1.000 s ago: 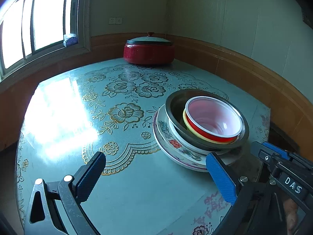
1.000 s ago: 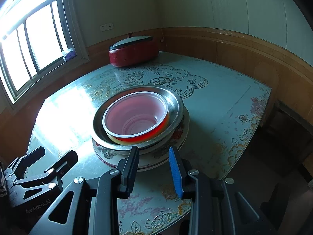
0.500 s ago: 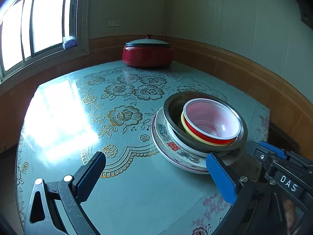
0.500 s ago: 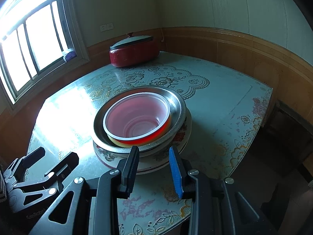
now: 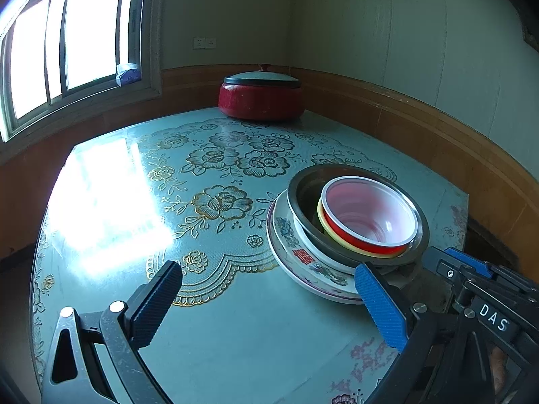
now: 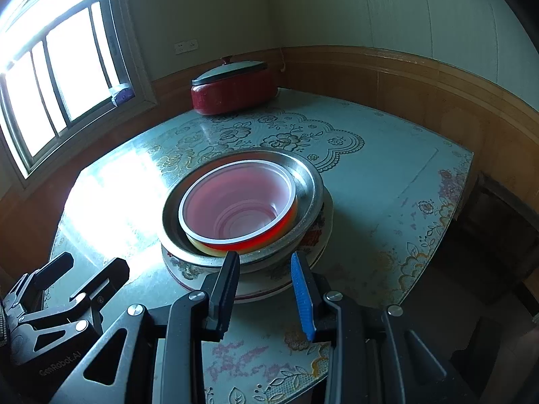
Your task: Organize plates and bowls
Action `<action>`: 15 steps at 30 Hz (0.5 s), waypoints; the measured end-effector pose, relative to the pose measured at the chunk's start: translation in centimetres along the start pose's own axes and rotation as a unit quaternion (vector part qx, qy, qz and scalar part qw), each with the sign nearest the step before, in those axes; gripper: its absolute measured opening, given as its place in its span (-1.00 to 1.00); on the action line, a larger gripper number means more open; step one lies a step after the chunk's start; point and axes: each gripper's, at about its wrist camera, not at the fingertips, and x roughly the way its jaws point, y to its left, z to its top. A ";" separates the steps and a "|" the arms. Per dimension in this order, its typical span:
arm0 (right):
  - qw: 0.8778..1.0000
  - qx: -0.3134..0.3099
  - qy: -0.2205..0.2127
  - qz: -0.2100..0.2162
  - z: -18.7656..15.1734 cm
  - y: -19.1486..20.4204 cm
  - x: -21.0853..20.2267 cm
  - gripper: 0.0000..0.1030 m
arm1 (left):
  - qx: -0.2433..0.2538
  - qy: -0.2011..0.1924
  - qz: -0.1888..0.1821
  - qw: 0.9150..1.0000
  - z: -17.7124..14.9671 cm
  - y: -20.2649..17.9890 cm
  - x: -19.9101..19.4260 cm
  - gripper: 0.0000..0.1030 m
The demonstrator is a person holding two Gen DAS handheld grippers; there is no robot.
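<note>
The left gripper (image 5: 266, 306) hangs over the table (image 5: 235, 330) with its jaws wide apart and nothing between them. The stack sits just ahead of its right finger: plates (image 5: 296, 262), steel bowl (image 5: 303, 202), red bowl (image 5: 363, 239). The right gripper (image 6: 264, 291) is parted too, empty, directly before the stack.

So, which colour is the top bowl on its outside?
Red, with a white rim; the bowl shows this best in the left wrist view.
</note>
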 end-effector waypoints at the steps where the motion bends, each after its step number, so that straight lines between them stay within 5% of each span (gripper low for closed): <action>1: 1.000 0.000 0.000 0.001 0.0 0.0 0.0 -0.39 | 0.000 0.000 0.001 1.000 0.0 0.0 0.0 0.99; 15: 1.000 -0.002 -0.008 0.003 0.2 -0.6 -0.2 -0.39 | 0.005 -0.008 -0.005 1.000 0.0 -0.3 0.0 0.99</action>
